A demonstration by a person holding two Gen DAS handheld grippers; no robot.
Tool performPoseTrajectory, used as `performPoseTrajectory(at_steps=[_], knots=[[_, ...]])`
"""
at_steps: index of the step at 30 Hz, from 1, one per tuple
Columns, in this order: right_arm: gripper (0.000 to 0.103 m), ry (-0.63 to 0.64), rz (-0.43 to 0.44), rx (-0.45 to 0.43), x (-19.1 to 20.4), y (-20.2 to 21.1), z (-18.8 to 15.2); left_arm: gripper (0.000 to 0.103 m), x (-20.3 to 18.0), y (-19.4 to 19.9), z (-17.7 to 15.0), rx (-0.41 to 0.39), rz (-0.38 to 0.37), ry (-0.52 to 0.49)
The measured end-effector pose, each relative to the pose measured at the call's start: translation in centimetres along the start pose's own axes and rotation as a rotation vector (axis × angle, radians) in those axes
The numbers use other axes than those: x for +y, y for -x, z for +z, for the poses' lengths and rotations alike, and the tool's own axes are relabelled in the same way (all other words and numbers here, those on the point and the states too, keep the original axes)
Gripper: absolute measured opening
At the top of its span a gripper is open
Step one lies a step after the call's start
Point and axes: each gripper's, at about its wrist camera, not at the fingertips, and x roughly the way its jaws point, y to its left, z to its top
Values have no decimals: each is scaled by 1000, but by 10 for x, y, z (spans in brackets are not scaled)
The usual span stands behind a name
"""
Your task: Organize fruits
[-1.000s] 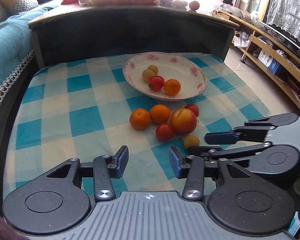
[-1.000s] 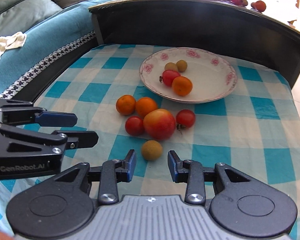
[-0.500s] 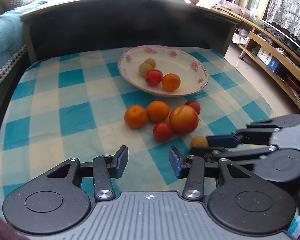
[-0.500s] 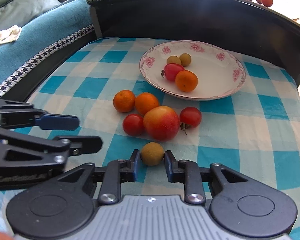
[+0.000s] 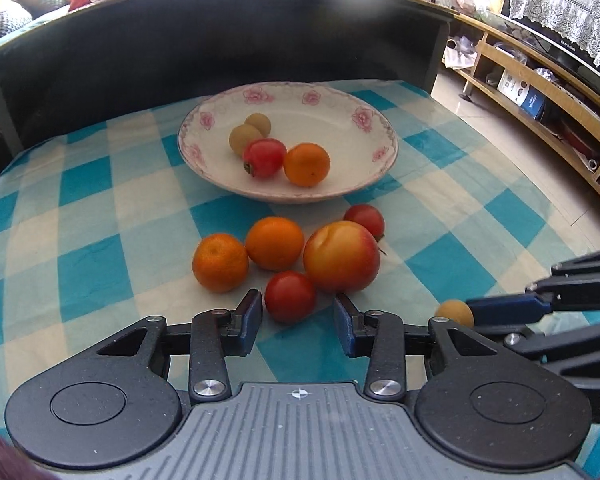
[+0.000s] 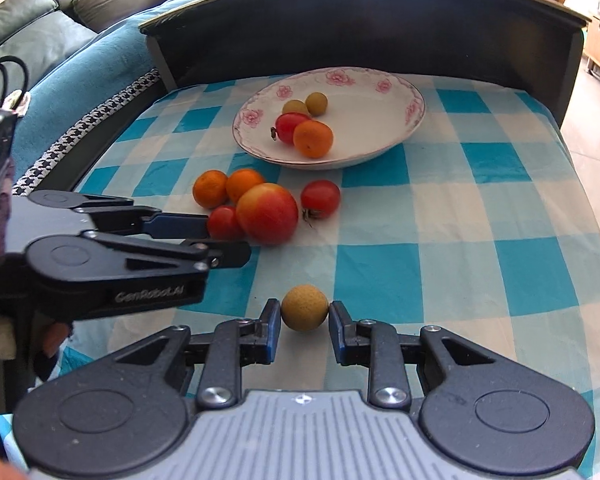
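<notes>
A floral white bowl (image 5: pixel 372 148) (image 6: pixel 404 128) holds two longans, a tomato and an orange. In front of it lie two oranges (image 5: pixel 220 262), a big peach (image 5: pixel 341 256) (image 6: pixel 267 213) and two small tomatoes. My left gripper (image 5: pixel 299 320) is open around the nearer tomato (image 5: pixel 290 296), its pads just short of touching. My right gripper (image 6: pixel 304 320) is shut on a tan longan (image 6: pixel 304 307) and holds it above the cloth; the longan also shows in the left wrist view (image 5: pixel 455 313).
A blue-and-cream checked cloth (image 6: pixel 460 220) covers the table. A dark curved board (image 5: pixel 220 40) rises behind the bowl. A teal sofa (image 6: pixel 60 80) is left, wooden shelves (image 5: pixel 540 100) right. More fruit lies on the ledge behind.
My right gripper closed on the longan and lifted it back from the pile. My left gripper moved forward until its open fingers flank the near tomato.
</notes>
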Motion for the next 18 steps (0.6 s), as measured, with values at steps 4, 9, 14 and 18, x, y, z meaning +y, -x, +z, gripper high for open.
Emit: performPoseTrajectory(at_steps=[4,9,14,18], knots=[[29,-5,5,7,-2,-1,-1,37,0,-3,1,-13,21,-14],[29,-2,2,6,-1,-2,-1,35,-3,2,-4,-9,28,-31],[29,29,-11,7,5,-2,0,34,-1,15,-15,15,26,-8],[29,50,-8,7,11,-1,-5,34,-3,28,-28,33,40,-4]])
